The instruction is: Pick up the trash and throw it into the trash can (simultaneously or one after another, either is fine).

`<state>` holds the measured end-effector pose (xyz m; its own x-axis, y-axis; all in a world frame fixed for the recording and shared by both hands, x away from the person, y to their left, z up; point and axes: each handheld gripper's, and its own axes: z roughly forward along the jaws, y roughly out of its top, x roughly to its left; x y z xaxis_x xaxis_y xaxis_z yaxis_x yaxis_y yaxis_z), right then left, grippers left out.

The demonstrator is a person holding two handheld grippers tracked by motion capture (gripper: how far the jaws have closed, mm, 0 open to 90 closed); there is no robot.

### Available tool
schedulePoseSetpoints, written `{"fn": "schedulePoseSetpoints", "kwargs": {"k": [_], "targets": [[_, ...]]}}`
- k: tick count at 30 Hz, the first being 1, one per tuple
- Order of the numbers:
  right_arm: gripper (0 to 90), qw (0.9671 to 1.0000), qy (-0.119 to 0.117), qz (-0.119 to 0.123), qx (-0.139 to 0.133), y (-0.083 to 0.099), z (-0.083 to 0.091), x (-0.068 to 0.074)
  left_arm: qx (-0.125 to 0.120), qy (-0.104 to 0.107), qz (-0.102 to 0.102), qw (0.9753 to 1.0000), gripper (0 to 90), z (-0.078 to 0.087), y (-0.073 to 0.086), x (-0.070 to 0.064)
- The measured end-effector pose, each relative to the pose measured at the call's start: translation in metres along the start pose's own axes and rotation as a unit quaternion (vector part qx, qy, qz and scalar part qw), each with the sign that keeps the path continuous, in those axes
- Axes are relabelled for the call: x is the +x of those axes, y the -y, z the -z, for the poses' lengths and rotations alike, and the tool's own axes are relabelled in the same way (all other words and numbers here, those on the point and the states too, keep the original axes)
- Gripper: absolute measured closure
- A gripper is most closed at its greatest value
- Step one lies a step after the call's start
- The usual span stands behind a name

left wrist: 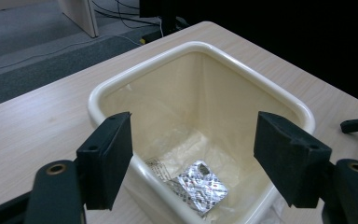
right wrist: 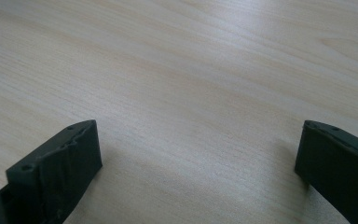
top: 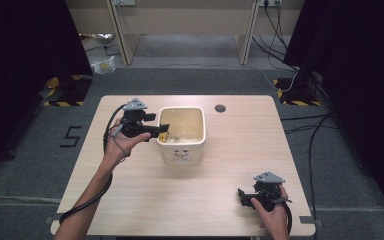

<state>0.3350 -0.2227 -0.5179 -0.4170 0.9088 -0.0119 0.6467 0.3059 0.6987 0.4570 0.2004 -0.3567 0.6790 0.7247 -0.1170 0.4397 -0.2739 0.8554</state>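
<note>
Two jaws of left gripper (left wrist: 193,158) gaping wide, hovering over near rim of cream bin (left wrist: 200,46), silver blister pack (left wrist: 200,184) lying below at bin's bottom. Lying low over bare table (right wrist: 177,70): right gripper (right wrist: 198,161), likewise spread wide, holding nothing.

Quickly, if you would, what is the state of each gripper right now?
Left gripper: open, empty, over the bin.
Right gripper: open, empty, low over the table.
</note>
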Motion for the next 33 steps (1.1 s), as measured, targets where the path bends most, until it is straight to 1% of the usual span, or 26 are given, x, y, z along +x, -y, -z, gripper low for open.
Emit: {"fn": "schedulePoseSetpoints", "kwargs": {"k": [4,9,12,14,19,21,24,28,33], "targets": [[0.4,1.0,0.0,0.0,0.0,0.0,0.0,0.0,-0.005,-0.006,0.01,0.9999,26.9,0.006,0.002,0.008],[0.4,1.0,0.0,0.0,0.001,0.0,0.0,0.0,-0.016,-0.02,0.021,0.9995,26.6,0.016,0.006,0.021],[0.3,1.0,0.0,0.0,0.001,0.0,0.0,0.0,-0.022,-0.036,0.028,0.9987,26.5,0.022,0.008,0.03],[0.4,1.0,0.0,0.0,0.001,0.0,0.0,0.0,-0.023,-0.049,0.036,0.9979,26.5,0.026,0.012,0.04],[0.3,1.0,0.0,0.0,0.001,0.0,0.0,0.0,-0.027,-0.077,0.055,0.9952,26.6,0.033,0.02,0.061],[0.4,1.0,0.0,0.0,0.001,0.0,0.0,0.0,-0.025,-0.088,0.059,0.9941,26.7,0.034,0.024,0.068],[0.3,1.0,0.0,0.0,0.001,0.0,0.0,0.0,-0.024,-0.099,0.065,0.9927,27.0,0.033,0.029,0.076],[0.3,1.0,0.0,0.0,0.001,0.0,0.0,0.0,-0.017,-0.111,0.065,0.9916,28.1,0.028,0.034,0.084],[0.4,1.0,0.0,0.0,0.001,0.0,0.0,0.0,-0.016,-0.115,0.065,0.9912,28.9,0.021,0.04,0.093]]}}
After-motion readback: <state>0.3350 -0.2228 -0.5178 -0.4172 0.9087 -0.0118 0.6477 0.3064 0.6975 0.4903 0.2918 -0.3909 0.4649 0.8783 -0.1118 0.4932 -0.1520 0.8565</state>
